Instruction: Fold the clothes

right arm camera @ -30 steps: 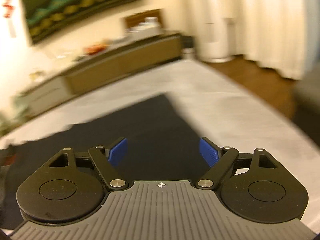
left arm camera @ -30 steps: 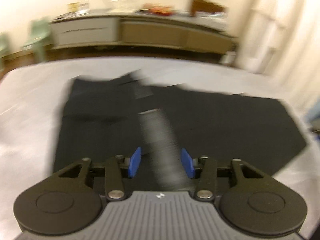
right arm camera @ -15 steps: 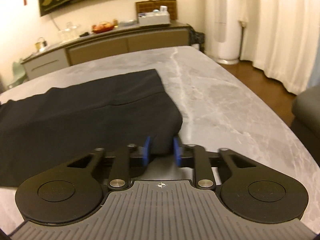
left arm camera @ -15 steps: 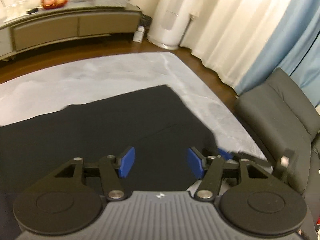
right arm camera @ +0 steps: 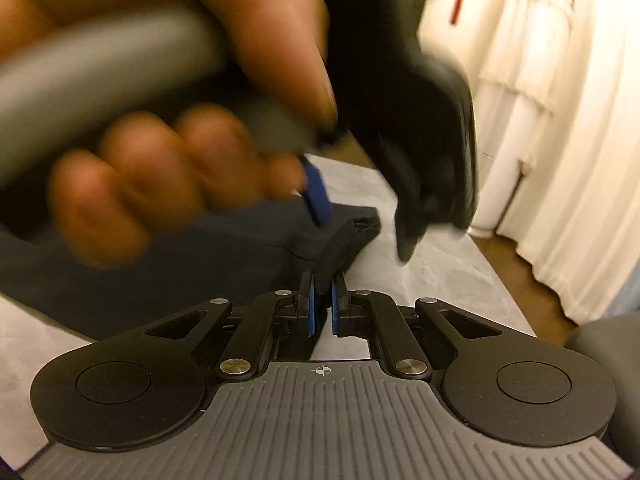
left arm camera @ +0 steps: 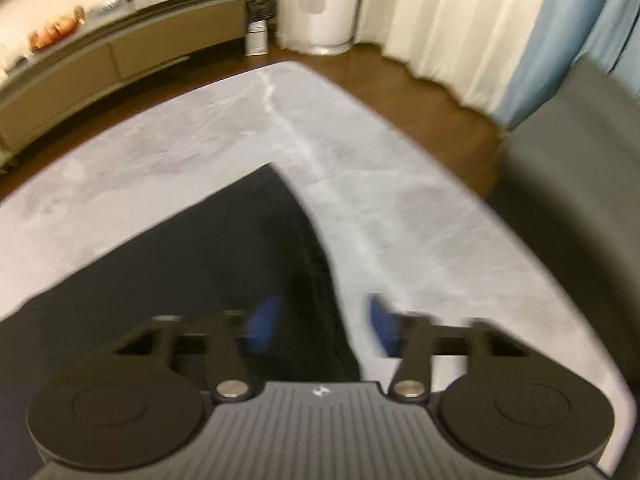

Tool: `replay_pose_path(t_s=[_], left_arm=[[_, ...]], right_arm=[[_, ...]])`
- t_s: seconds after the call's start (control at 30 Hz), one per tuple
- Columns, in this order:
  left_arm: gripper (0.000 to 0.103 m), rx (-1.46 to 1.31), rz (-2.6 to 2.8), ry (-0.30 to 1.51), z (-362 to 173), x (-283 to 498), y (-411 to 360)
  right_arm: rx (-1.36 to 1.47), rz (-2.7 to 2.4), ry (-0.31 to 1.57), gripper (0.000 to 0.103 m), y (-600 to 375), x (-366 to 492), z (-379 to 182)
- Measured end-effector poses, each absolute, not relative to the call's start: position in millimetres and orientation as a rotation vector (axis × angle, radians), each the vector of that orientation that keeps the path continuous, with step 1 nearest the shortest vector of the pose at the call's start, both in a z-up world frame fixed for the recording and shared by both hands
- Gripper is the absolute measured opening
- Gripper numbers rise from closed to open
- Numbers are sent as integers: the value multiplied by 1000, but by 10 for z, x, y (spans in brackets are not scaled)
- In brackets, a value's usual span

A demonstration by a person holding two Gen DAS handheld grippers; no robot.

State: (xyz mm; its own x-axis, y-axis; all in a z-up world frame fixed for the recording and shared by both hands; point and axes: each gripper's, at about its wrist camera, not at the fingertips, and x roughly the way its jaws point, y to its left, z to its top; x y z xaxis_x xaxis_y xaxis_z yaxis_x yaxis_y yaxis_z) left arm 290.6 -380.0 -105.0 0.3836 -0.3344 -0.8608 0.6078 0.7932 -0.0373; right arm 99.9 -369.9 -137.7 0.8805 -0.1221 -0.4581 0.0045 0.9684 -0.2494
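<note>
Pinching a corner of the black garment (right arm camera: 344,244), my right gripper (right arm camera: 323,300) was clamped shut; the cloth lay on a grey table (left arm camera: 420,208). Left gripper (left arm camera: 320,324) w/ jaws apart over the garment's edge; beyond, a hand (right arm camera: 168,120) held its handle.

low sideboard (left arm camera: 120,52), cream curtains (left arm camera: 452,20), brown wood floor (left arm camera: 420,92)
</note>
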Motion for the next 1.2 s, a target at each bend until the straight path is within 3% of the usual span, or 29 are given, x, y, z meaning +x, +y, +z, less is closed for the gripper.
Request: replay_pose_path(t_s=[0.07,0.13,0.17,0.27,0.53,0.73,0.87,0.93,1.07,1.2], left_arm=[[6,266,-611,1006,-1036,2916,-3662],[5,199,-614,980,-930,2913,-3416],[5,159,-611,967,-861,2911,-3249],[5,15,-592,940,-697,2904,-2590],[6,-108,-441,1071,-1223,2970,-1464],[13,-54,-407,1056,-1292,2915,-1391],[11,-59,-400,1039,-1281,2840,-1342],[6,-88,-391,1015,-1226,2820,-1284],[6,-70,-343,992,-1153,2801,-1179],[8,-43,-308,1026,-1268,2790,-1137]], right_arm=[[-253,-45,490,8,-3662,996,-1390],[-255,-23,494,21,-3641,992,-1405],[-242,5,493,23,-3635,965,-1385],[-187,89,481,23,-3615,871,-1298],[-7,241,518,23,-3357,948,-1131],[-7,189,674,22,-3230,1255,-1381],[-10,159,706,21,-3198,1317,-1486],[6,150,685,26,-3210,1309,-1463],[26,156,652,43,-3216,1297,-1397],[15,160,674,44,-3151,1383,-1431]])
